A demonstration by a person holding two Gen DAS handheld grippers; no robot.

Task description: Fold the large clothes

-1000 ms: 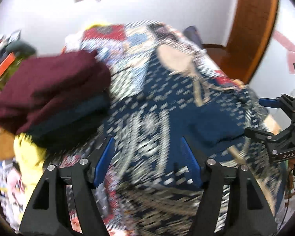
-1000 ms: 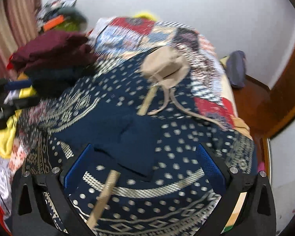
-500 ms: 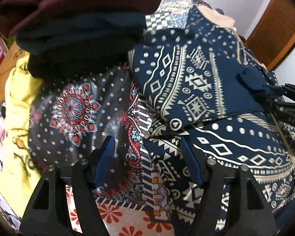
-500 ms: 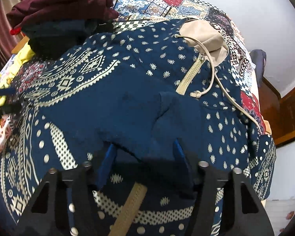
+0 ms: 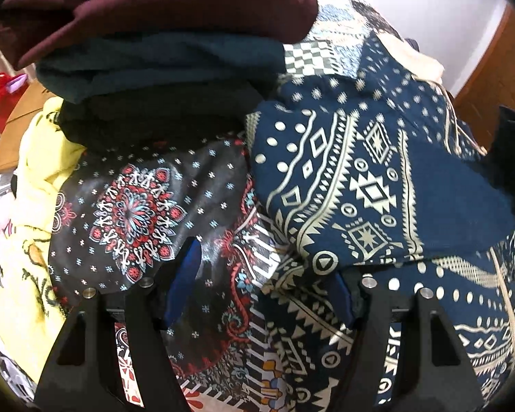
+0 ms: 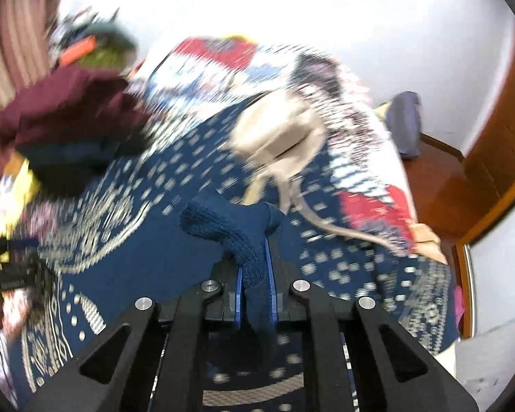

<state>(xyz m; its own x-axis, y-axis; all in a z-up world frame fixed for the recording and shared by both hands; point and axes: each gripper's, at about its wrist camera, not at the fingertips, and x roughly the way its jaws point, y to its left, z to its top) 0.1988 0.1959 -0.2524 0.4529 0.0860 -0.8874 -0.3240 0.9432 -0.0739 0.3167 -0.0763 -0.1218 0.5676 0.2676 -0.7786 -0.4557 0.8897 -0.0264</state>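
A large navy hoodie (image 5: 370, 178) with a cream geometric print lies spread on the bed, and it also shows in the right wrist view (image 6: 147, 240). Its beige hood (image 6: 278, 137) and drawstrings lie toward the far end. My right gripper (image 6: 255, 285) is shut on the hoodie's navy ribbed cuff (image 6: 233, 230) and holds it lifted above the body of the garment. My left gripper (image 5: 264, 288) is open, low over the bed by the hoodie's left edge, with its right finger (image 5: 340, 295) tucked under the fabric edge.
A stack of folded clothes (image 5: 161, 44), maroon on top of teal and black, sits at the left of the bed. A yellow garment (image 5: 34, 185) lies beside it. The patterned bedsheet (image 5: 137, 202) lies underneath. A wooden door (image 6: 498, 158) stands at the right.
My right gripper has shut on the ribbed cuff and lifted it up off the hoodie. My left gripper has dropped a little closer to the hoodie's left edge.
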